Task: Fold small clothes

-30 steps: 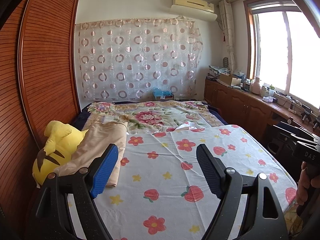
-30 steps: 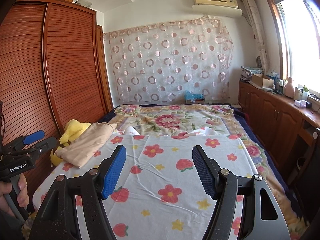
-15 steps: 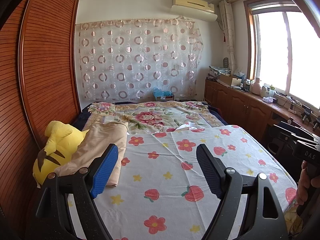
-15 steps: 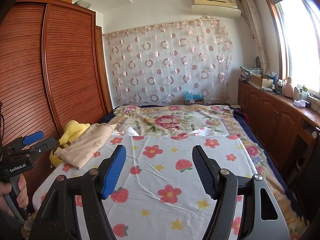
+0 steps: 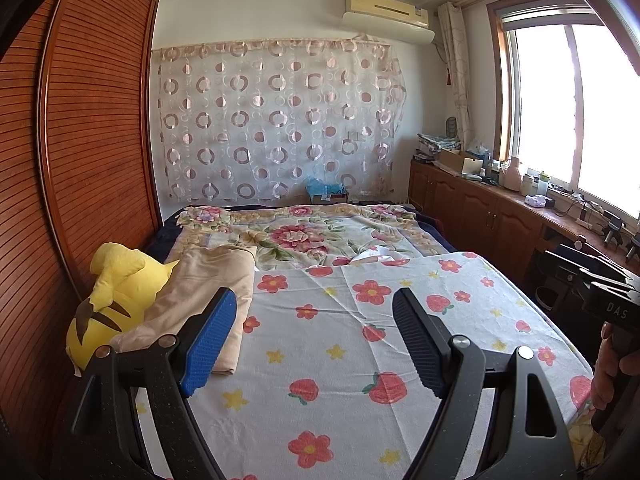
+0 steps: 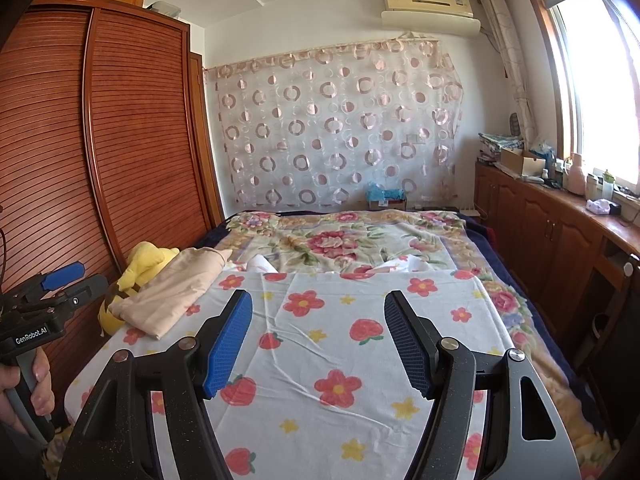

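- Hovering above the near end of the bed, left gripper with jaws spread wide and nothing between the pads – only the flowered sheet seen through the gap.
- Held likewise over the same sheet, right gripper, jaws apart and empty, pads clear of the cloth.
- Lay folded at the left edge of the bed, beige garment, its near end resting on the flowered sheet and its far side leaning on the yellow plush toy; well short of either gripper's pads, touched by neither.
- Sat wedged between the garment and the slatted wooden wardrobe, the plush toy.
- Spread flat over the near half of the mattress, the flowered sheet, with a few creases; beyond it lay a rose-patterned blanket.
- Wrapped around each gripper's handle, a hand at the left edge of the right wrist view, another hand at the right edge of the left wrist view.
- Hung on the far wall, circle-patterned curtain, with an air conditioner mounted above it.
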The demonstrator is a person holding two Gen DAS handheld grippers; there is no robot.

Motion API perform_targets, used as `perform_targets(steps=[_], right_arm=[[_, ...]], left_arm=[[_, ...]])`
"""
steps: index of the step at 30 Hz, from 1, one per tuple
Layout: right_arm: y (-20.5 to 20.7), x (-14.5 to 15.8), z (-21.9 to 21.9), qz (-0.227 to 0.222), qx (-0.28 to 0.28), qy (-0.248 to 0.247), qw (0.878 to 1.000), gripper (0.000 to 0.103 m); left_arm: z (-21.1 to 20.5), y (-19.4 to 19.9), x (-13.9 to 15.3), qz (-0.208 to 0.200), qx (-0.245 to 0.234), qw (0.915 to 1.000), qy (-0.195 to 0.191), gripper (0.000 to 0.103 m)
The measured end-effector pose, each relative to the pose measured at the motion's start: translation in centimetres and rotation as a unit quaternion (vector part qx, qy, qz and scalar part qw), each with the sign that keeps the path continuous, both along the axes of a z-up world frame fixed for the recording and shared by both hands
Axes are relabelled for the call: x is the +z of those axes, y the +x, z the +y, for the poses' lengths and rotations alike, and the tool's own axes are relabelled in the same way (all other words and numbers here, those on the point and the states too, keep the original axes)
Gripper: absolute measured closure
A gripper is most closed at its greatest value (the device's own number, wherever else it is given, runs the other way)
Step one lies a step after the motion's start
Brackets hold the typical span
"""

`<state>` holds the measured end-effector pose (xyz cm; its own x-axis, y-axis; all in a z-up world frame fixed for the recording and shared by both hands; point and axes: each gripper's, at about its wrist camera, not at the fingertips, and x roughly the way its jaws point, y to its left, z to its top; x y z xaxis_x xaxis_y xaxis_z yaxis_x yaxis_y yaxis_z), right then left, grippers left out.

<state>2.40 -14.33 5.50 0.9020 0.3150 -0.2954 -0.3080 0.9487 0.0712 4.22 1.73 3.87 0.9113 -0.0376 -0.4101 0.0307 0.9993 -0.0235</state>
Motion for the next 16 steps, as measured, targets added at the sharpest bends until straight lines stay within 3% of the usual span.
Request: perform_targets(steps=[16], right_arm=[[0.12,-0.07,-0.43,-0.002,0.004,0.002,1.000,0.032]], left_arm=[[0.04,0.00,-0.19,-0.001,0.000,1.0000,0.001,0.022]])
